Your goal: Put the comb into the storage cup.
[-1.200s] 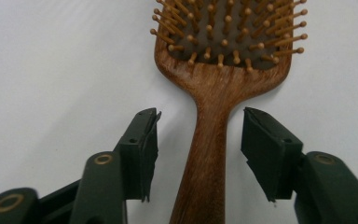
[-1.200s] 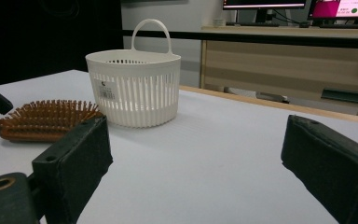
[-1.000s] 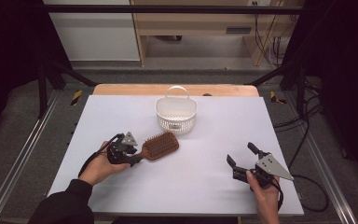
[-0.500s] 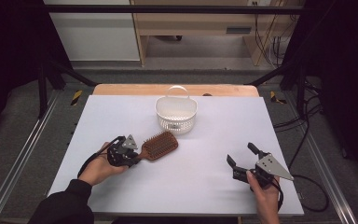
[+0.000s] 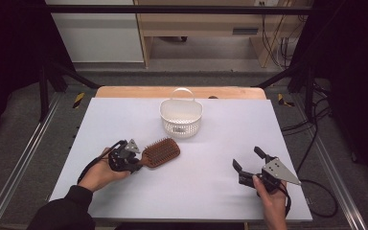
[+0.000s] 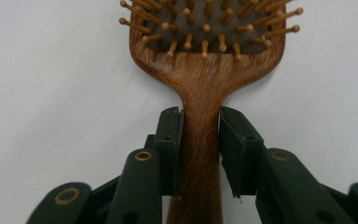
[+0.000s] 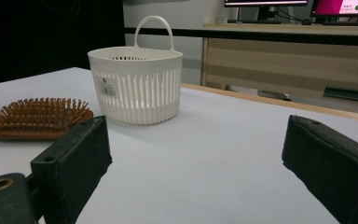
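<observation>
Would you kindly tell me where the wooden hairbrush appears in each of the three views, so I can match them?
High view: the hairbrush lies left of centre on the table, its handle in the left tool.
Left gripper view: top centre, bristles up, handle running down between the two black jaws.
Right gripper view: at the left edge, lying flat.
Shared landmark: the white basket, seen in the high and right gripper views.

White slatted basket [image 5: 181, 117] with a handle stands upright on the table [image 5: 220, 191], ahead of both grippers and well apart from each. Beyond it: wooden cabinet [image 5: 206, 24].
</observation>
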Available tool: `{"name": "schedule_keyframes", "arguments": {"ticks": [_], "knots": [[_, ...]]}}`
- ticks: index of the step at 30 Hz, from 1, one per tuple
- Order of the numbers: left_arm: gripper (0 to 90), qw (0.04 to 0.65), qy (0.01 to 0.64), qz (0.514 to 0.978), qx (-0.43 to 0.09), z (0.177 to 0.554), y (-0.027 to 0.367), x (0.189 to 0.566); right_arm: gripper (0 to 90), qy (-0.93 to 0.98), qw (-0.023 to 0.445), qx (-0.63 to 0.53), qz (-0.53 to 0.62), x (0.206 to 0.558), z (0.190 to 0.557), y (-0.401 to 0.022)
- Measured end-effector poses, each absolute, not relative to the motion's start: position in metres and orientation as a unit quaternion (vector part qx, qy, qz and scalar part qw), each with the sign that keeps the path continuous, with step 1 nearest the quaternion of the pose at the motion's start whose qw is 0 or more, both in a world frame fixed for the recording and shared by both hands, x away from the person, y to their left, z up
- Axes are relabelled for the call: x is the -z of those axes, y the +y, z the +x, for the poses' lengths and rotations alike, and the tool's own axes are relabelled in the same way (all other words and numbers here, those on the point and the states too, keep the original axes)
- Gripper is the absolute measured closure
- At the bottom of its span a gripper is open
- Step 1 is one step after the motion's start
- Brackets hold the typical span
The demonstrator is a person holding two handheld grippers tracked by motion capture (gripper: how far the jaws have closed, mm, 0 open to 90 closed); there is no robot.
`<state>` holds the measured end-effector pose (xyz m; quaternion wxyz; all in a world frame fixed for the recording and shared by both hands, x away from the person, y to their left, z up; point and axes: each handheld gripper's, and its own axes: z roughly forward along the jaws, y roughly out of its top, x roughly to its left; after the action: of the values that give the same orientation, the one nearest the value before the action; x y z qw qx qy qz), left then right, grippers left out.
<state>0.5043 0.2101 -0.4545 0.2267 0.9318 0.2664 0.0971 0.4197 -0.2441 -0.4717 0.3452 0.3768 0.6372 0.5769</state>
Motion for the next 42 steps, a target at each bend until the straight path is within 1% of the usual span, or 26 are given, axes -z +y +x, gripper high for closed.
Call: {"name": "schedule_keyframes", "arguments": {"ticks": [3, 10, 13, 14, 17, 21, 23, 27, 28, 29, 33, 34, 35, 37, 39, 42], "knots": [[66.9, 0.224, 0.268, 0.932, -0.098, 0.506, 0.208, 0.454, 8.0, 0.637, 0.345, -0.577, 0.377, 0.472, 0.420, -0.244], [66.2, 0.223, 0.271, 0.931, -0.095, 0.507, 0.208, 0.455, 7.8, 0.638, 0.343, -0.577, 0.377, 0.472, 0.420, -0.244], [71.3, 0.224, 0.267, 0.933, -0.094, 0.505, 0.207, 0.455, 7.8, 0.640, 0.342, -0.577, 0.376, 0.472, 0.420, -0.243], [71.5, 0.223, 0.275, 0.930, -0.096, 0.504, 0.206, 0.455, 7.7, 0.640, 0.342, -0.576, 0.376, 0.472, 0.420, -0.243], [71.8, 0.220, 0.273, 0.931, -0.104, 0.503, 0.205, 0.455, 7.6, 0.641, 0.341, -0.575, 0.376, 0.472, 0.420, -0.242], [71.8, 0.229, 0.272, 0.927, -0.121, 0.497, 0.206, 0.456, 7.4, 0.641, 0.339, -0.577, 0.376, 0.472, 0.420, -0.243], [71.8, 0.241, 0.280, 0.921, -0.122, 0.493, 0.207, 0.457, 7.3, 0.642, 0.337, -0.577, 0.376, 0.473, 0.420, -0.243], [72.0, 0.268, 0.275, 0.912, -0.146, 0.488, 0.209, 0.451, 7.1, 0.643, 0.335, -0.577, 0.376, 0.473, 0.420, -0.242], [72.1, 0.268, 0.275, 0.912, -0.145, 0.488, 0.209, 0.449, 7.1, 0.643, 0.335, -0.578, 0.375, 0.473, 0.420, -0.242], [72.1, 0.256, 0.274, 0.916, -0.143, 0.489, 0.207, 0.449, 7.1, 0.643, 0.334, -0.578, 0.376, 0.473, 0.420, -0.242], [72.1, 0.241, 0.284, 0.919, -0.130, 0.493, 0.204, 0.449, 7.1, 0.644, 0.333, -0.576, 0.377, 0.473, 0.421, -0.241], [72.0, 0.224, 0.284, 0.924, -0.124, 0.494, 0.202, 0.450, 7.1, 0.643, 0.334, -0.578, 0.376, 0.473, 0.420, -0.242], [71.9, 0.224, 0.284, 0.924, -0.124, 0.494, 0.202, 0.450, 7.1, 0.643, 0.334, -0.578, 0.376, 0.473, 0.420, -0.242], [72.0, 0.198, 0.281, 0.931, -0.120, 0.497, 0.198, 0.452, 7.1, 0.642, 0.335, -0.578, 0.376, 0.472, 0.420, -0.242], [72.0, 0.196, 0.283, 0.931, -0.118, 0.497, 0.197, 0.452, 7.1, 0.642, 0.335, -0.579, 0.376, 0.472, 0.420, -0.243], [71.9, 0.169, 0.279, 0.938, -0.116, 0.500, 0.191, 0.449, 7.2, 0.642, 0.334, -0.578, 0.375, 0.473, 0.421, -0.242]]}}
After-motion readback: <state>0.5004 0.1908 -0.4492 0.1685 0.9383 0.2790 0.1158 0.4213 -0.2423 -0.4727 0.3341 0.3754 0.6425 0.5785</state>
